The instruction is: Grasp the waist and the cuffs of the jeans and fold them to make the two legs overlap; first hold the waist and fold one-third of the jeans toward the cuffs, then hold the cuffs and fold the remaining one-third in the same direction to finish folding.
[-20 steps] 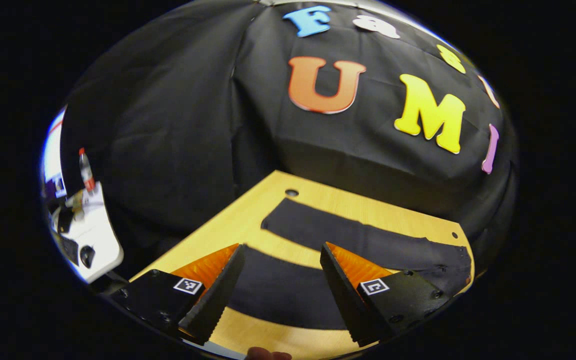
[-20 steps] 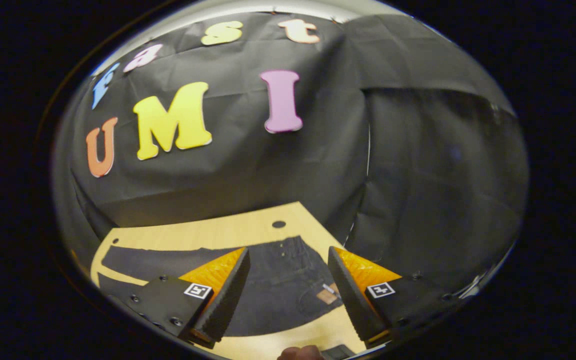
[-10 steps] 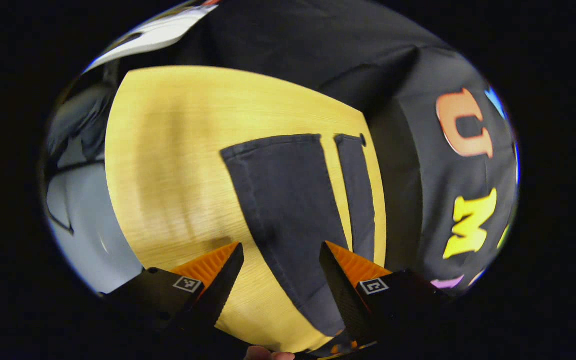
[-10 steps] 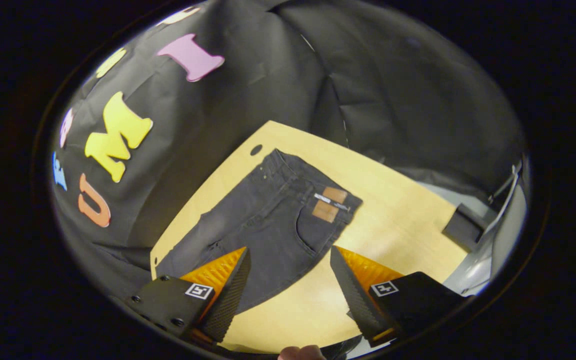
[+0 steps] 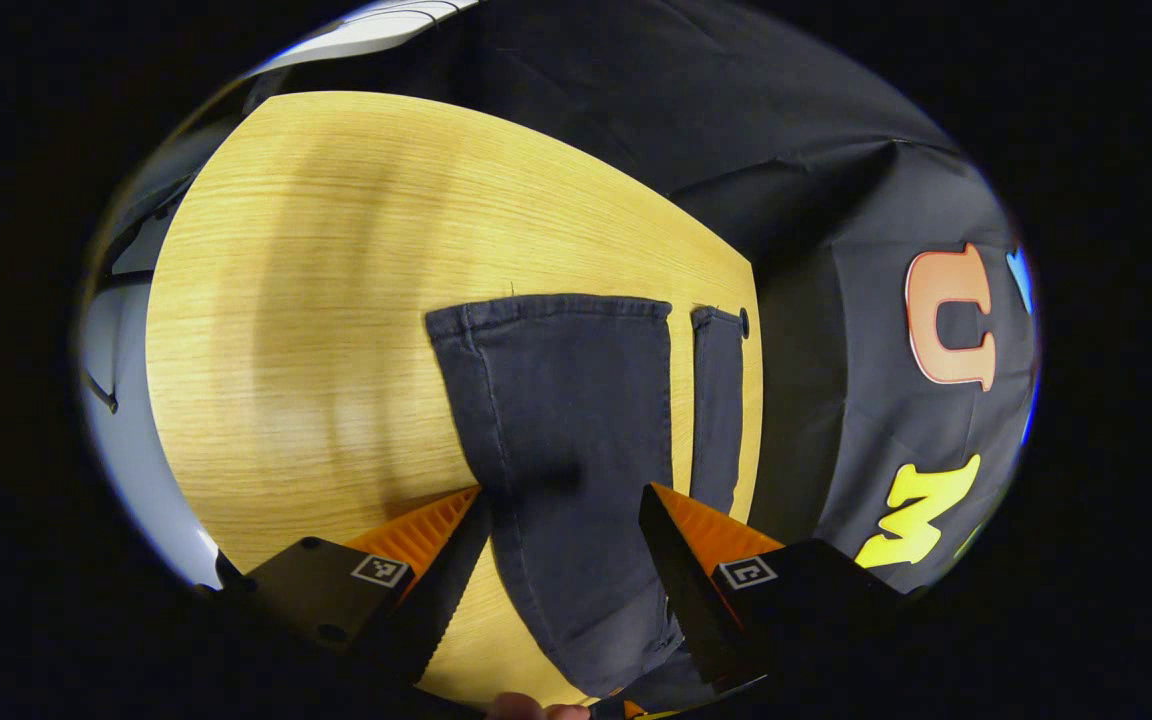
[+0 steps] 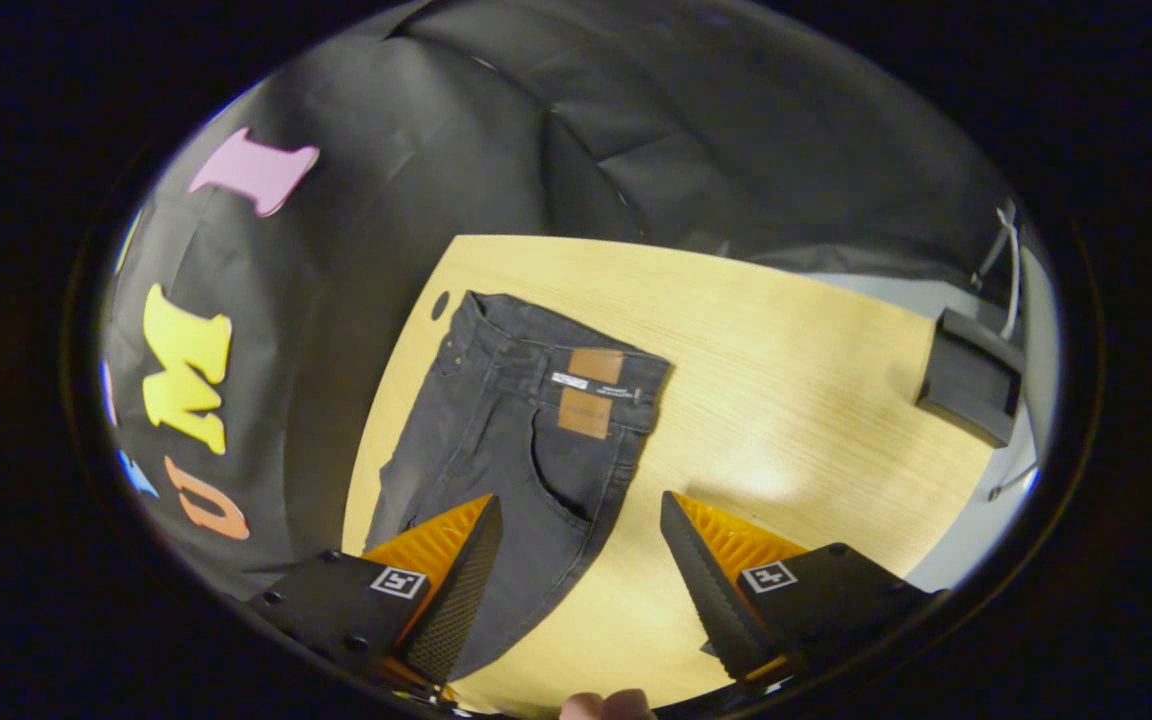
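Dark jeans lie flat on a light wooden table. The left gripper view looks along the two legs to their cuffs; the nearer leg is wide, the farther one a narrow strip by the table's edge. My left gripper is open above the nearer leg. The right gripper view takes in the waist with its brown patches and a back pocket. My right gripper hangs open over the seat of the jeans and the bare table beside it.
A black box sits at the table's far right corner in the right gripper view. A small hole marks the tabletop near the waist. Black cloth walls close in behind. A fingertip peeks in at the bottom.
Both grippers have tilted from facing the wall to looking down on the jeans. The left one has come closer to the legs; the right one has turned over the waist.
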Motion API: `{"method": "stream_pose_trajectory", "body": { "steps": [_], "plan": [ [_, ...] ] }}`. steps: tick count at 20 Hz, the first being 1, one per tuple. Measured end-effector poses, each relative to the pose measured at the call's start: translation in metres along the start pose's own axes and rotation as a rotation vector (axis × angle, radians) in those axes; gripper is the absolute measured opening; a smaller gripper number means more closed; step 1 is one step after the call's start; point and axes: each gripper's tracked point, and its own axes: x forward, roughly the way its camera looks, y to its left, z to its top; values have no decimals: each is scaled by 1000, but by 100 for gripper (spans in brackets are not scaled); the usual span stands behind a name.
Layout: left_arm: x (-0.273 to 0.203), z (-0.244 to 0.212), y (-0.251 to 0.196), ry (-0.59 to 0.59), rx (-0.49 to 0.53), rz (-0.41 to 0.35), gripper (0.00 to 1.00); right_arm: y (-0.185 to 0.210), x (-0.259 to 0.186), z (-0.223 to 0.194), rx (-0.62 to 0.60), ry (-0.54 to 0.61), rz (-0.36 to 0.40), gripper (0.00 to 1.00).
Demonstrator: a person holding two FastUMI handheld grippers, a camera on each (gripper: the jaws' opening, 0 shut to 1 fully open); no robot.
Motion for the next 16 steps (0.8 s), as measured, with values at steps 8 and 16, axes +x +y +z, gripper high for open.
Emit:
{"method": "stream_pose_trajectory", "body": {
  "steps": [8, 16],
  "plan": [
    [13, 3, -16, -20, -62, -48, 95, 18, 33, 30, 70, -10, 92, 95],
    [26, 2, -9, 15, -66, 10, 60, 13, 52, 32, 72, -25, -35, 44]
  ]
}}
